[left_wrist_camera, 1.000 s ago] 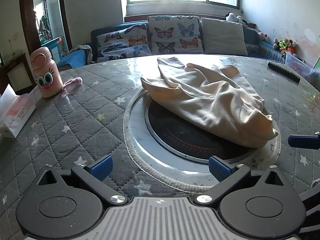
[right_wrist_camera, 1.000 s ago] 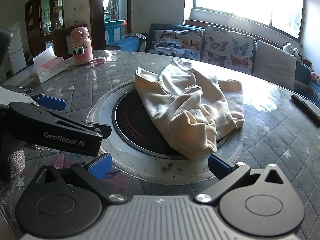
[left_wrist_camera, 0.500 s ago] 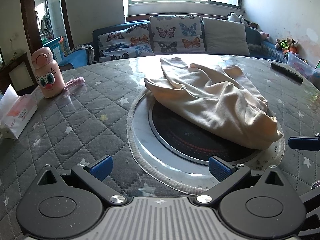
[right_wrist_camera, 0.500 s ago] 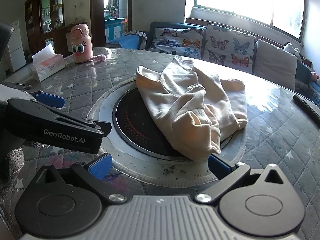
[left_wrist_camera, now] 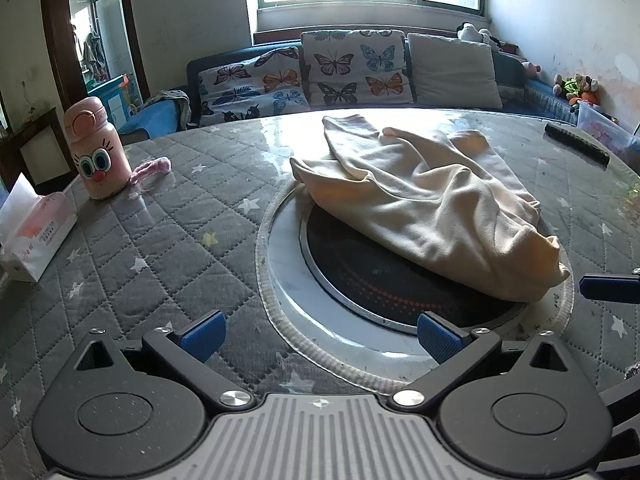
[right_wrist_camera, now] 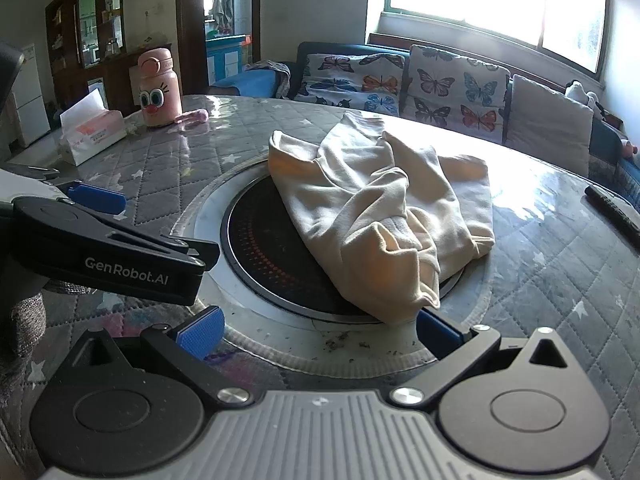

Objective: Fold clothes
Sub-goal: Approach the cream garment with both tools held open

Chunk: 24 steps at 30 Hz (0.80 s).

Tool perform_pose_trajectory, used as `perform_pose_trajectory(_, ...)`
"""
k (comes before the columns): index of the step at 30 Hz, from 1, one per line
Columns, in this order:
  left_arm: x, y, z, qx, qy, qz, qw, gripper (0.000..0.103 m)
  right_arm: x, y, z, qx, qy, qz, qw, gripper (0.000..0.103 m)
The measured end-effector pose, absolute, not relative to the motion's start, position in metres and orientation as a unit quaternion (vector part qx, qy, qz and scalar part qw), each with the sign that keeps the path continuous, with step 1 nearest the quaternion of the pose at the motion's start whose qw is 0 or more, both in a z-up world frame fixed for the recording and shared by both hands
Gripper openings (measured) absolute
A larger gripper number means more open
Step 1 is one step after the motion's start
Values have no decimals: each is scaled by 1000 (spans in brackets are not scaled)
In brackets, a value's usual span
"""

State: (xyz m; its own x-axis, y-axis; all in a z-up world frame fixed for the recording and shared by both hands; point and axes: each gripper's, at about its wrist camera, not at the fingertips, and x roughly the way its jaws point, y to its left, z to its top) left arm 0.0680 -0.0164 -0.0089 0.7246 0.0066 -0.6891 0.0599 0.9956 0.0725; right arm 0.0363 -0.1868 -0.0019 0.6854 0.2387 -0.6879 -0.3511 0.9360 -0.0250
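Note:
A crumpled cream sweatshirt [left_wrist_camera: 432, 204] lies in a heap across the black round hob [left_wrist_camera: 384, 280] set in the middle of the quilted grey table [left_wrist_camera: 160, 248]; it also shows in the right wrist view [right_wrist_camera: 376, 216]. My left gripper [left_wrist_camera: 320, 334] stands open in front of the hob's near rim, nothing between its blue pads. My right gripper [right_wrist_camera: 320, 330] is open too, its right pad close under the garment's nearest corner [right_wrist_camera: 420, 304]. The left gripper's body [right_wrist_camera: 108, 244] shows at the left of the right wrist view.
A pink cartoon bottle [left_wrist_camera: 98, 148] and a tissue box [left_wrist_camera: 32, 232] stand at the table's left. A black remote [left_wrist_camera: 576, 144] lies at the far right edge. A sofa with butterfly cushions [left_wrist_camera: 352, 68] runs behind the table.
Both grippers have crept a little forward toward the sweatshirt, which looks slightly nearer. Both stay open and the garment has not moved.

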Motion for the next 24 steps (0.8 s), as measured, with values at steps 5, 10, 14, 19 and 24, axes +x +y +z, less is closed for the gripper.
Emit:
perform_pose_trajectory(5,68,-18,-8,48,370,-15,928,103,37,-187,-2,-75,363,160,915,103)
perform_pose_trajectory(10,69,-17,-7,52,369,-14,928,103,37,-187,-2,-76,363,159,915,103)
perform_pose_trajectory(14,70,-18,-5,55,367,-13,929,103,37,-187,-1,-76,362,159,915,103)
perform_pose_trajectory(19,73,-19,-4,57,367,-14,928,103,37,-186,-1,-76,362,159,916,103)
perform_pose_trajectory(24,74,-20,-5,57,370,-14,927,103,38,-186,-1,-74,362,159,915,103)
